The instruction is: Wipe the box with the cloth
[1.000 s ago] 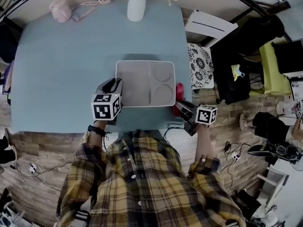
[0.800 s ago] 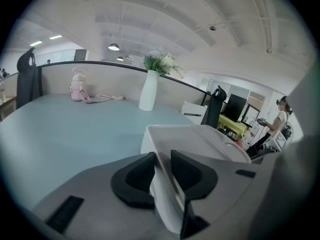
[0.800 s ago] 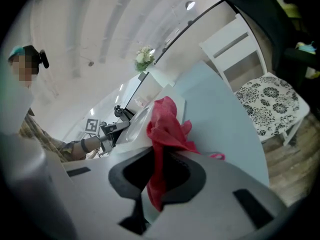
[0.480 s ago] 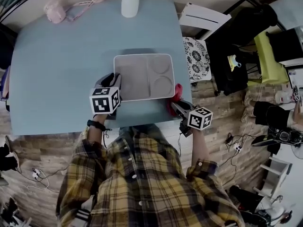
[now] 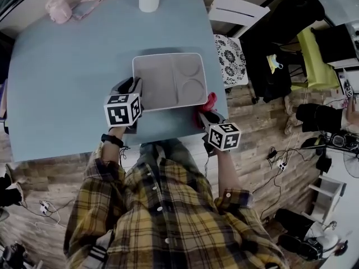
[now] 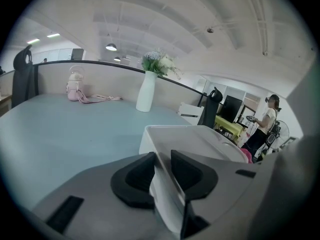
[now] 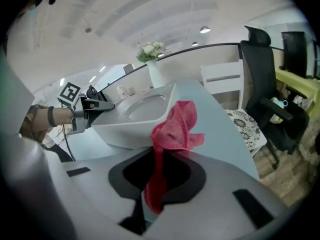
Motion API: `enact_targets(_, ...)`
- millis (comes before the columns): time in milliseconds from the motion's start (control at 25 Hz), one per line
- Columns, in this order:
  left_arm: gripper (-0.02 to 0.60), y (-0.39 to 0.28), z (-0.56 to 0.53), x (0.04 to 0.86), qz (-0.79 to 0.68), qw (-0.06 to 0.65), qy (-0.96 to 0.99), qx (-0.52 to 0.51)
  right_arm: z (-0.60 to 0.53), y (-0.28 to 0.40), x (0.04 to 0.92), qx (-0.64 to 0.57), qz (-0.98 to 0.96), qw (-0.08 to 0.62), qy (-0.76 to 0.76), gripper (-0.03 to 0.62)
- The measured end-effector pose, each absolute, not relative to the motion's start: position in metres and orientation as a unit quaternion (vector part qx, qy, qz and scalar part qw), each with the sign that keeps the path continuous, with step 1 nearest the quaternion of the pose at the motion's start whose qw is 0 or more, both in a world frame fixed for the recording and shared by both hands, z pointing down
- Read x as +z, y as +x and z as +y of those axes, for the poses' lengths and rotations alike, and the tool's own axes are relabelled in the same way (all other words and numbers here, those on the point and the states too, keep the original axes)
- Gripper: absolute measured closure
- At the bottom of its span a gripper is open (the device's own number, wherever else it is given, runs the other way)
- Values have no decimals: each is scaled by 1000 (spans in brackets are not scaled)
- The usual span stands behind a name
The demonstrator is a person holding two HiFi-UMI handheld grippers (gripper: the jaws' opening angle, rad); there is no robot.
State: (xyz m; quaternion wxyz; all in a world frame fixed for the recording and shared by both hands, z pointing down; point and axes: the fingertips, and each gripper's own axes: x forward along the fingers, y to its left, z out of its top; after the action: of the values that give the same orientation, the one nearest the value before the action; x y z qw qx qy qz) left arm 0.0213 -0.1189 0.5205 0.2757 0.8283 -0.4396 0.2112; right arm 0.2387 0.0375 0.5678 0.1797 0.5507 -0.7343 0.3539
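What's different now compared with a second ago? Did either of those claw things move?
The right claw, gripping the pink-red cloth, swung in toward the near right corner of the white plastic box and twisted. Nothing was grabbed or released. The left claw stays clamped on the box's left wall; the box has not shifted on the blue table.

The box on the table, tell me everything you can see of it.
The box is a shallow, pale rectangular tray with rounded corners. It looks like plastic and has one large compartment and two round recesses, all empty. It lies flat near the blue table's front edge. The left gripper clamps its left wall. The right gripper holds a red cloth beside its right side.
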Motion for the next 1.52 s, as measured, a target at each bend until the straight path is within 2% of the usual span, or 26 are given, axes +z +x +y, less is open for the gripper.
enact_targets(600, 482, 21, -113, 517, -446, 249, 843, 172, 36, 174, 566, 306, -761, 236, 522, 553)
enact_targets(800, 454, 16, -108, 513, -428, 257, 852, 158, 35, 151, 566, 304, -776, 237, 499, 553)
enact_targets(1080, 453, 5, -99, 509, -416, 271, 856, 142, 32, 104, 564, 295, -807, 246, 449, 553)
enact_targets(1240, 453, 3, -94, 508, -409, 256, 862, 155, 31, 67, 564, 285, -828, 252, 411, 553)
enact_targets(1520, 474, -34, -84, 516, -438, 247, 848, 168, 27, 26, 567, 281, -844, 259, 376, 552)
